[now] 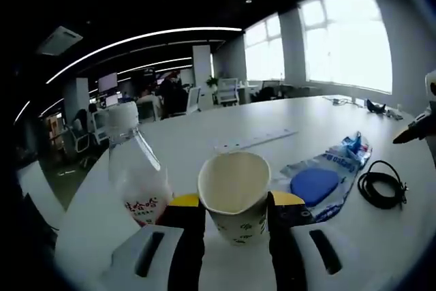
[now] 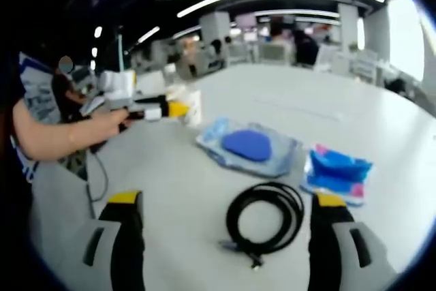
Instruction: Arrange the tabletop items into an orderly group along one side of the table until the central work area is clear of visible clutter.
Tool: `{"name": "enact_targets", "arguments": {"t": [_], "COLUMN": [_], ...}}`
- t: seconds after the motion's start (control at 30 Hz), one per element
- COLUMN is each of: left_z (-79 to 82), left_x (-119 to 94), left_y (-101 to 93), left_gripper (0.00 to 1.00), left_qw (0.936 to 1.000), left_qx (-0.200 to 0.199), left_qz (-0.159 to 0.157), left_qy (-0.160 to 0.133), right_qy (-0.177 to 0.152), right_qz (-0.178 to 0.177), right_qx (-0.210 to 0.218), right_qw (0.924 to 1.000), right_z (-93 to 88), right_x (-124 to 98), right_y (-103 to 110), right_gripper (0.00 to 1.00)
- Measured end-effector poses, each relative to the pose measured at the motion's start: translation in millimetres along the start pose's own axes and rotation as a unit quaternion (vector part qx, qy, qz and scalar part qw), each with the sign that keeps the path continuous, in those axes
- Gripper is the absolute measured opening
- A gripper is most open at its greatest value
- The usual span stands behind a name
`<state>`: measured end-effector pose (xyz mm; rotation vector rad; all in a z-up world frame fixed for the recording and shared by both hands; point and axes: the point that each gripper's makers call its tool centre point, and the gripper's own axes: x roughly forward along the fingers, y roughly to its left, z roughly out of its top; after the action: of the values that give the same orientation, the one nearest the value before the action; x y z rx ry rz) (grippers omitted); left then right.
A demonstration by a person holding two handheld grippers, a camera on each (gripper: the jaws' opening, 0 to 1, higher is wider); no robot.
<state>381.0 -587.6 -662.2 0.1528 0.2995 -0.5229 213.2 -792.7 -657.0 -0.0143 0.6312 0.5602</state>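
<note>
The left gripper view sits low and close behind a paper cup (image 1: 235, 197), facing windows. The right gripper view looks from farther back across the table (image 2: 327, 103). Both share the coiled cable (image 1: 381, 184) (image 2: 266, 217) and blue packet (image 1: 320, 182) (image 2: 248, 146).

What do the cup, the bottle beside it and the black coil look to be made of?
The cup looks like matte paper: a thin rolled rim, an opaque cream inside and print on the wall. The bottle seems to be clear, glossy plastic, see-through at the shoulder with a printed label. The black coil is probably a rubber- or plastic-sheathed cable, smooth and slightly shiny, bending in loose loops.
</note>
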Motion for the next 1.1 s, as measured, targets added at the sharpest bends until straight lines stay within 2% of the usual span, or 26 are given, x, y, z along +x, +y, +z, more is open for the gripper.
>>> {"name": "enact_targets", "arguments": {"t": [0.27,0.3,0.53,0.63,0.73,0.8,0.93,1.0,1.1], "left_z": [-12.2,-14.9,-23.8,-23.5,-27.0,-28.3,-30.4,-28.4,-24.7], "left_x": [8.6,9.4,14.1,15.3,15.9,14.8,12.1,7.0,-1.3], "left_y": [-0.6,-0.9,-2.2,-2.1,-3.4,-3.0,-6.7,-10.0,-14.9], "left_gripper": [0.35,0.36,0.36,0.37,0.38,0.43,0.57,0.59,0.68], "left_qw": [0.9999,0.9999,0.9997,0.9997,0.9991,0.999,0.9983,0.9983,0.998], "left_qx": [0.012,0.002,0.003,-0.003,-0.02,-0.025,-0.038,-0.038,-0.044], "left_qz": [-0.005,-0.007,-0.011,-0.011,-0.014,-0.008,-0.012,-0.017,-0.023], "left_qy": [0.008,0.013,0.024,0.021,0.035,0.036,0.041,0.041,0.04], "right_qy": [-0.007,-0.007,-0.002,-0.001,-0.003,-0.003,-0.004,-0.01,-0.013], "right_qz": [-0.005,-0.004,-0.013,-0.015,-0.011,-0.012,-0.016,-0.02,-0.026], "right_qx": [0.018,0.021,0.029,0.035,0.047,0.046,0.042,0.042,0.037], "right_qw": [0.9998,0.9997,0.9995,0.9993,0.9988,0.9989,0.999,0.9989,0.9989], "right_z": [0.2,-0.2,-7.2,-8.9,-9.9,-10.4,-10.1,-8.6,-7.0], "right_x": [-2.9,-3.5,-5.2,-6.0,-6.0,-6.2,-7.9,-9.7,-13.8], "right_y": [-6.4,-7.2,-12.8,-14.3,-13.6,-14.1,-15.9,-18.0,-22.4], "right_gripper": [0.99,0.99,0.99,0.97,0.95,0.96,0.96,0.98,1.0]}}
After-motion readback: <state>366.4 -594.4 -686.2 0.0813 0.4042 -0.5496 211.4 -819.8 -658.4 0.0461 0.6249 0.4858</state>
